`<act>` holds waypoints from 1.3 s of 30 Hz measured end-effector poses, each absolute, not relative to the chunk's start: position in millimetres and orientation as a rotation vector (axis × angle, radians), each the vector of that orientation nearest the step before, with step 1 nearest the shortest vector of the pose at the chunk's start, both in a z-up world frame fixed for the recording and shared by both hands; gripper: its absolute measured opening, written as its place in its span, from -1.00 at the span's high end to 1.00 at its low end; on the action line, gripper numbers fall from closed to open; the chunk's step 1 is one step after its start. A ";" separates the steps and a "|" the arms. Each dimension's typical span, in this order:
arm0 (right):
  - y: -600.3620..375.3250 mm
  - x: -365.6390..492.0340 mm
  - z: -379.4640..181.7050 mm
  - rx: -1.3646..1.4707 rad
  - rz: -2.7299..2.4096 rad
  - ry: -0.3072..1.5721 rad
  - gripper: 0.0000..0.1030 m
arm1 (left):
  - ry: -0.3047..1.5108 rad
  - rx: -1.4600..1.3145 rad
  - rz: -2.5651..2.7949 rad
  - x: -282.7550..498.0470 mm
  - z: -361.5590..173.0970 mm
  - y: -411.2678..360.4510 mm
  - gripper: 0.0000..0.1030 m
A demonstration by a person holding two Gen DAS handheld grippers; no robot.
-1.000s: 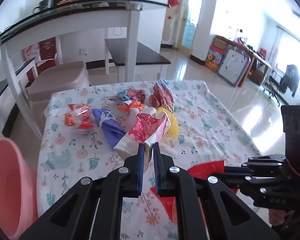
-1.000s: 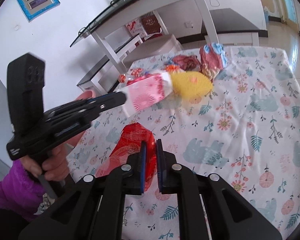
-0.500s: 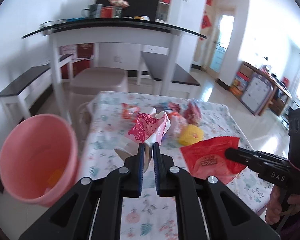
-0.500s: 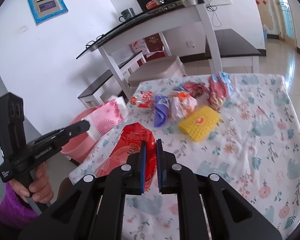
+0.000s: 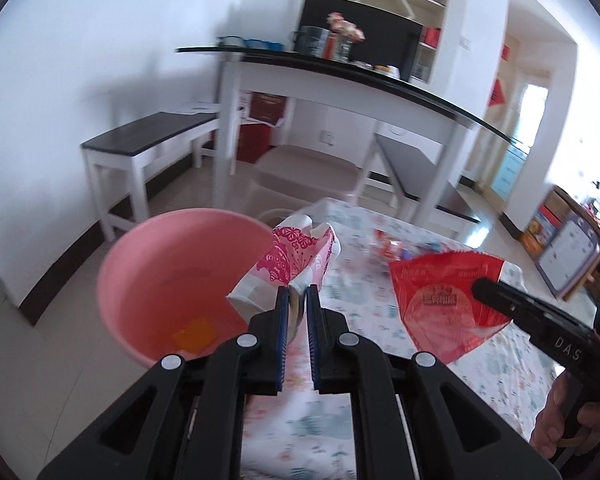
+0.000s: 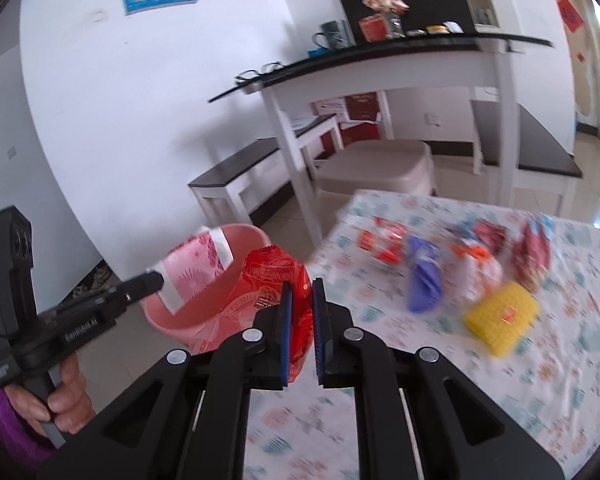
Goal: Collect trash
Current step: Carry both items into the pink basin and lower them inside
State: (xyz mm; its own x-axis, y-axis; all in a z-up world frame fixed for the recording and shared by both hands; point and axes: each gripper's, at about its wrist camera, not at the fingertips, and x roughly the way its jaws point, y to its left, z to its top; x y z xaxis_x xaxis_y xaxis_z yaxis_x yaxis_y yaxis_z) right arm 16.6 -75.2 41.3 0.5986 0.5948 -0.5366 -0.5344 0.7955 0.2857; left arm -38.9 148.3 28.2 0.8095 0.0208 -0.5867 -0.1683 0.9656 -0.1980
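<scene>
The pink-and-white paper packet (image 5: 296,264), clenched in the left tongs (image 5: 295,300), hangs over the rim of the round pink plastic bin (image 5: 140,264) beside the tabletop (image 5: 500,364) edge. An orange scrap (image 5: 198,332), seen only from the left wrist, lies inside. The right tongs (image 6: 299,292) grasp a crinkly red foil bag (image 6: 268,280); only their view shows the yellow textured pack (image 6: 500,316) lying on the tabletop.

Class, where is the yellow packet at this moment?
In the right wrist view, the yellow packet lies on the floral tablecloth at the right, just in front of the other wrappers, nearest the purple wrapper.
</scene>
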 end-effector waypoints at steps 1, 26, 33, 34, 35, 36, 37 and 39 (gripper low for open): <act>-64.9 17.9 43.3 0.088 0.666 0.649 0.81 | 0.620 -0.251 0.118 -41.2 27.8 153.6 0.84; 84.9 45.0 6.3 -0.130 0.717 0.694 0.81 | 0.738 -0.272 0.320 -47.7 -16.1 224.9 0.84; 93.2 47.1 -3.5 -0.133 0.721 0.709 0.81 | 0.743 -0.259 0.315 -39.4 -17.8 222.8 0.84; 94.2 48.3 -3.8 -0.133 0.722 0.713 0.81 | 0.742 -0.262 0.314 -39.5 -17.9 223.3 0.84; 94.0 48.7 -4.5 -0.132 0.723 0.717 0.81 | 0.742 -0.265 0.313 -39.4 -18.3 224.0 0.84; 93.7 49.2 -5.5 -0.129 0.725 0.721 0.81 | 0.743 -0.268 0.314 -39.1 -18.8 224.4 0.84; 93.2 50.4 -6.3 -0.122 0.728 0.731 0.81 | 0.745 -0.273 0.313 -39.2 -19.2 225.0 0.84; 92.7 52.0 -8.0 -0.113 0.732 0.742 0.80 | 0.750 -0.290 0.311 -39.1 -20.2 226.9 0.84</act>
